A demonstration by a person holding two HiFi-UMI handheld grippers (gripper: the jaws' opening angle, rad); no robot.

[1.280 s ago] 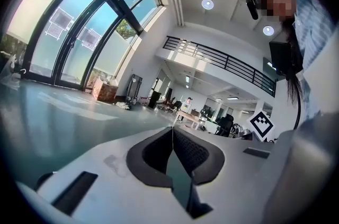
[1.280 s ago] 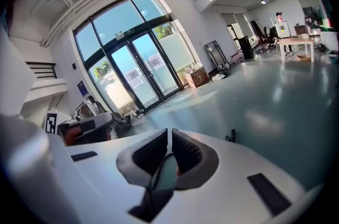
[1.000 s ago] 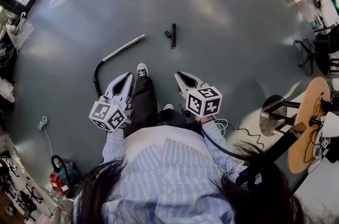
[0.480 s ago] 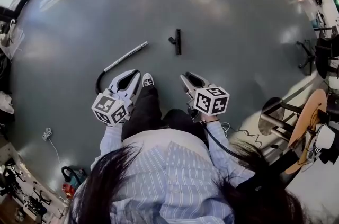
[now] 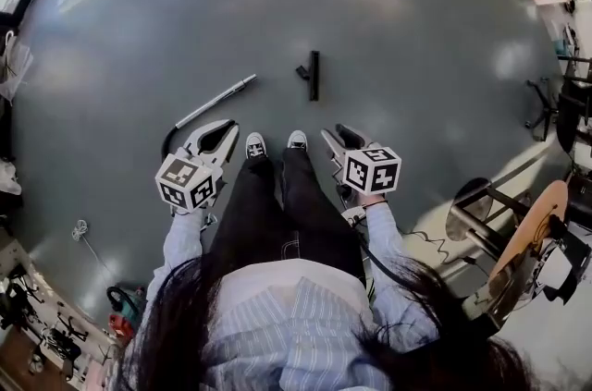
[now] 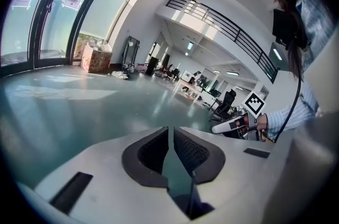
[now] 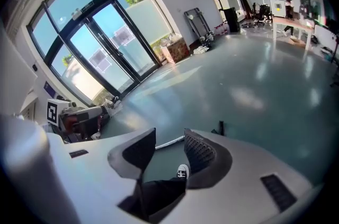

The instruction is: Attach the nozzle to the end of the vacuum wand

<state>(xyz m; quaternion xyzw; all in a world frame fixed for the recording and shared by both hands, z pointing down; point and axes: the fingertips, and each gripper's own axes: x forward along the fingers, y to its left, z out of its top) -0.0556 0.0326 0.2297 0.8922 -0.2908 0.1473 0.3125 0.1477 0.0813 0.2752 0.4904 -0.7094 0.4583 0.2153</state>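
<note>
The jaws of the left gripper [image 6: 169, 135] are pressed together with nothing between them; only bare floor [image 5: 388, 1] shows past their tips. The jaws of the right gripper [image 7: 169, 143] stand part-way spread and have just been opening. Nothing is between the pads. Through the gap you see only a trouser leg, one of the person's shoes [image 5: 253, 145] and, far beyond, a stretch of the wand [image 5: 218, 100].

Both grippers are held out at either side of the person's legs, well above the floor and touching neither part. The wand lies on the floor ahead and to the left. Its silver tube runs up and to the right, and its black hose [image 5: 170, 136] curls back near the left gripper. The nozzle [image 5: 314, 75], a short dark bar with a stub on its side, lies ahead of the shoes, a little to the right. It is apart from the wand's free end, and there is bare floor between the two.

So the task looks to be at the reach-in: nothing is picked up and nothing joined. The next move probably calls for the left jaws to spread and take the tube near its free end. The right jaws, already parting, would then drop onto the nozzle. After that the nozzle's stub has to be turned in line with the tube's mouth before it is pushed on. A skewed approach would likely jam or knock the tube aside.
</note>
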